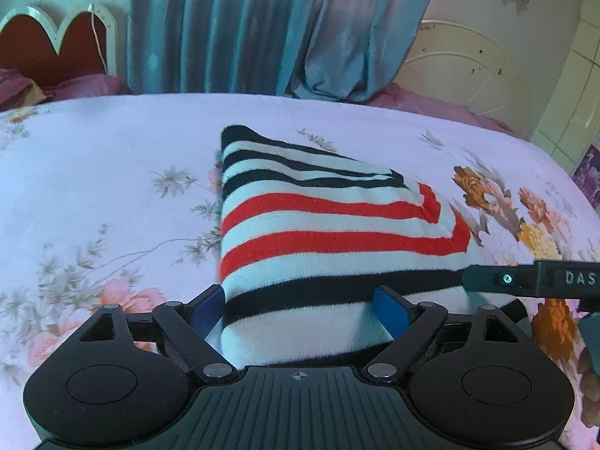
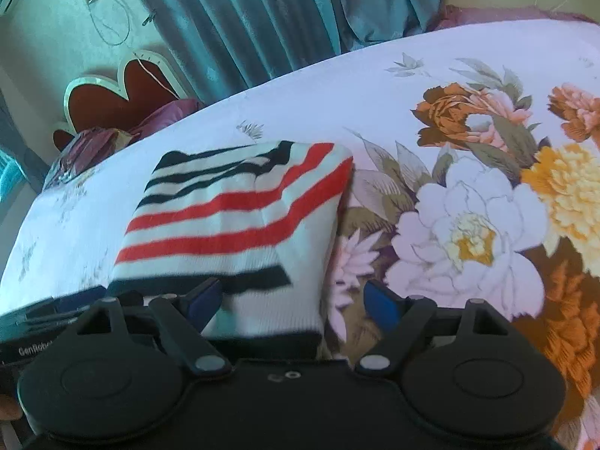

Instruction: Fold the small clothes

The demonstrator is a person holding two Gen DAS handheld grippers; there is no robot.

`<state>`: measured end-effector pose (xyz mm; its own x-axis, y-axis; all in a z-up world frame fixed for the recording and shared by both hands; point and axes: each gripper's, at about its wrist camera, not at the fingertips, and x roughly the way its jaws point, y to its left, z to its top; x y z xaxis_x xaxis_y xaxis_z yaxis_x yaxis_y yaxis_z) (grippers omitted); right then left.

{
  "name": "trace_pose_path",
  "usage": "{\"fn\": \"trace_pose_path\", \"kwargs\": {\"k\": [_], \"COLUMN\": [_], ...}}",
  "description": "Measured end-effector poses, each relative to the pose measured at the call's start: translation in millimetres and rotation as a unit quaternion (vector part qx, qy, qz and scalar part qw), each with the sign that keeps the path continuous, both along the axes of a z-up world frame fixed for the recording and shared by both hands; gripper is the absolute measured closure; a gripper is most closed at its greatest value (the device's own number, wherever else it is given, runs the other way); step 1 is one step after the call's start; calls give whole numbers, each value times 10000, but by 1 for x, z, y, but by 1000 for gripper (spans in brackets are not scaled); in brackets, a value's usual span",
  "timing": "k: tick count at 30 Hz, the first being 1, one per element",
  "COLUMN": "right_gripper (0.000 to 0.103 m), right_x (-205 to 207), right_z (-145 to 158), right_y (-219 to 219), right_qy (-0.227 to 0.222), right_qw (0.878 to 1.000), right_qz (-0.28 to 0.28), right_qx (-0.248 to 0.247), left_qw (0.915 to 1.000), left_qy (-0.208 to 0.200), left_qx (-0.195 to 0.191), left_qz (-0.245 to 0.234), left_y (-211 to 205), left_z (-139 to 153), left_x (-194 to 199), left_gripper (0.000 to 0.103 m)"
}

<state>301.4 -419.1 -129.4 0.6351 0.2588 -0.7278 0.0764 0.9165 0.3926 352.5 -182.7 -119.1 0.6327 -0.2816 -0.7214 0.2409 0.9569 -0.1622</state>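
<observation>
A folded small striped garment [image 1: 322, 232], white with red and black stripes, lies on the floral bed sheet [image 1: 97, 172]. My left gripper [image 1: 300, 309] is open, its blue pads on either side of the garment's near edge. The garment also shows in the right wrist view [image 2: 232, 225]. My right gripper [image 2: 292, 300] is open over the garment's near right corner, and it shows as a dark bar at the right in the left wrist view [image 1: 525, 279]. Whether any pad touches the cloth I cannot tell.
The bed sheet [image 2: 468, 202] has large printed flowers on the right side. Teal curtains [image 1: 240, 26] hang behind the bed. A red scalloped headboard [image 1: 48, 48] stands at the far left, a cream headboard [image 1: 465, 71] at the far right.
</observation>
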Motion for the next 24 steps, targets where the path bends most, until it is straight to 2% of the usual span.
{"fn": "trace_pose_path", "kwargs": {"k": [7, 9, 11, 13, 14, 16, 19, 22, 24], "right_gripper": [20, 23, 32, 36, 42, 52, 64, 70, 71], "right_x": [21, 23, 26, 28, 29, 29, 27, 22, 20], "right_z": [-27, -30, -31, -29, -28, -26, -21, -13, -6], "right_y": [-6, -4, 2, 5, 6, 5, 3, 6, 8], "right_qy": [140, 34, -5, 1, 10, 1, -46, -188, -296], "right_qw": [9973, 9968, 9965, 9964, 9964, 9968, 9972, 9974, 9970], "right_qz": [34, 89, 206, 239, 254, 246, 200, 175, 205], "right_qx": [723, 793, 810, 819, 811, 759, 716, 678, 687], "left_qw": [9998, 9998, 9998, 9999, 9999, 9999, 9997, 9993, 9991], "left_qy": [24, 74, 74, 60, 28, -34, -145, -302, -367], "left_qx": [-91, -167, -157, -134, -90, -37, 50, 94, 72], "left_qz": [-169, -118, -93, -78, -87, -126, -188, -220, -216], "left_y": [-4, -3, -4, -6, -8, -10, -16, -18, -16], "left_z": [-10, -11, -11, -10, -9, -5, 3, 10, 14], "left_x": [9, 10, 10, 10, 9, 8, 7, 4, 2], "left_gripper": [10, 10, 11, 18, 21, 38, 56, 66, 69]}}
